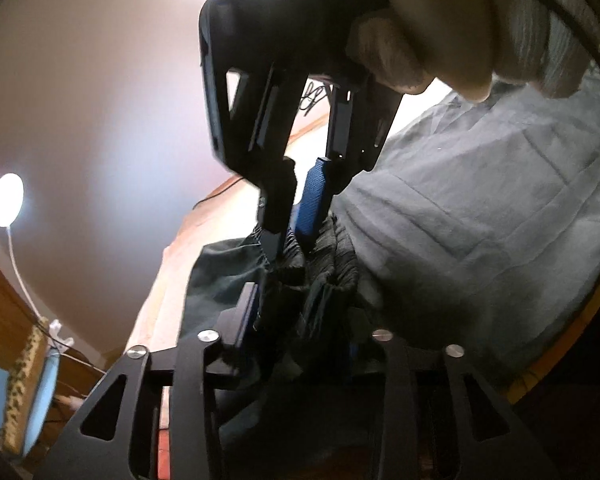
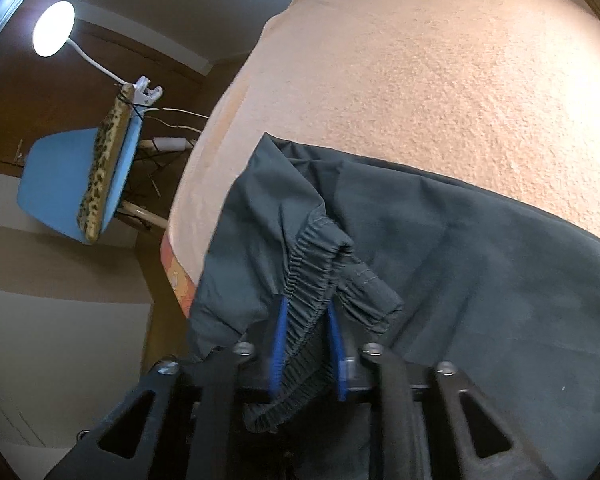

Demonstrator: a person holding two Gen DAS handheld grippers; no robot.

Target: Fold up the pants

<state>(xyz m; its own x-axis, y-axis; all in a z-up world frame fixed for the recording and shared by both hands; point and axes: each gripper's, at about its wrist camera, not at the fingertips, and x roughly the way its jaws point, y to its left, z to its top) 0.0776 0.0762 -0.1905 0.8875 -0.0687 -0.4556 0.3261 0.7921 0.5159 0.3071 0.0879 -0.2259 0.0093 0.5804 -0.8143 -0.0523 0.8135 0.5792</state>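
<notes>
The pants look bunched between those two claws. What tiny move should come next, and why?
Probably draw the two grippers apart along the waistband. The right gripper is shut on the elastic waistband, which is scrunched and doubled, and the left gripper grips the same bunch close by. Spreading would pull the pants flat on the peach blanket.

surface: peach terry blanket [image 2: 440, 80] over what may be a bed | on it: dark grey pants [image 2: 480, 260], spread near its front edge
</notes>
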